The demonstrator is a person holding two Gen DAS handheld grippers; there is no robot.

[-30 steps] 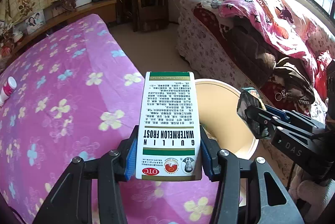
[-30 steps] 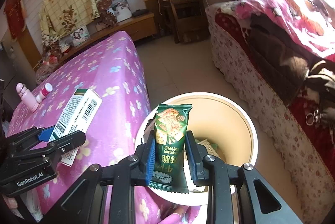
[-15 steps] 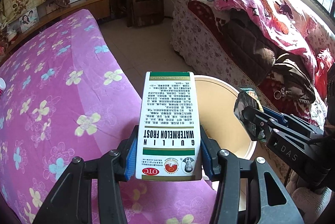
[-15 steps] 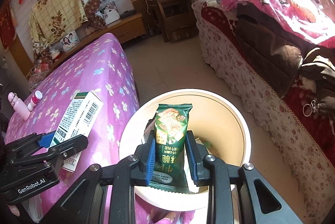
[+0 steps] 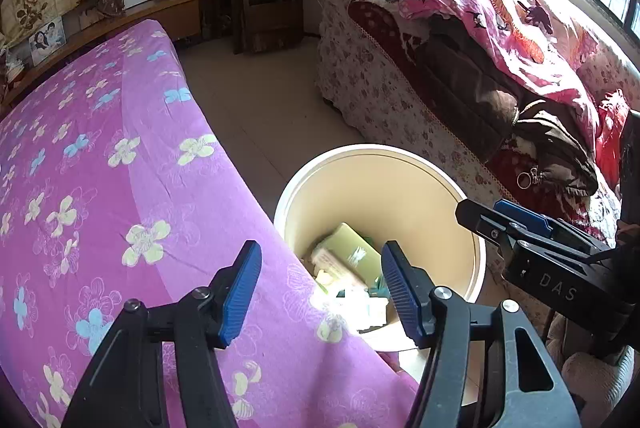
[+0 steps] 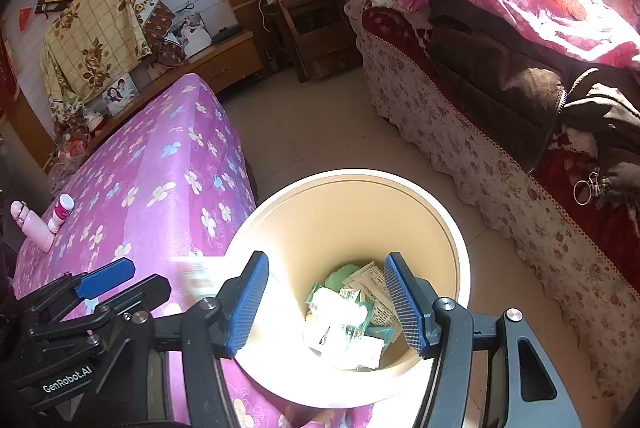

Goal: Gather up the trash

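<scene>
A round cream trash bin (image 5: pixel 472 212) (image 6: pixel 452 228) stands on the floor beside the bed. Several wrappers and boxes (image 6: pixel 348 312) (image 5: pixel 348 260) lie at its bottom. My left gripper (image 5: pixel 322 288) is open and empty above the bed's edge and the bin's near rim. My right gripper (image 6: pixel 326 300) is open and empty right over the bin. A blurred white box (image 6: pixel 196 274) shows next to the left gripper's fingers (image 6: pixel 106 276), at the bin's left rim. The right gripper also shows in the left wrist view (image 5: pixel 516 224).
A bed with a purple flowered sheet (image 5: pixel 100 188) (image 6: pixel 160 180) lies left of the bin. A pink bottle (image 6: pixel 30 226) and a small white-and-magenta bottle (image 6: pixel 60 212) lie on it. A sofa piled with blankets and clothes (image 6: pixel 520 68) stands to the right. Bare tiled floor (image 5: pixel 272 108) runs between them.
Both grippers have opened. The white Watermelon Frost box has left my left gripper and the green snack packet has left my right gripper; both grippers moved toward the bin.
</scene>
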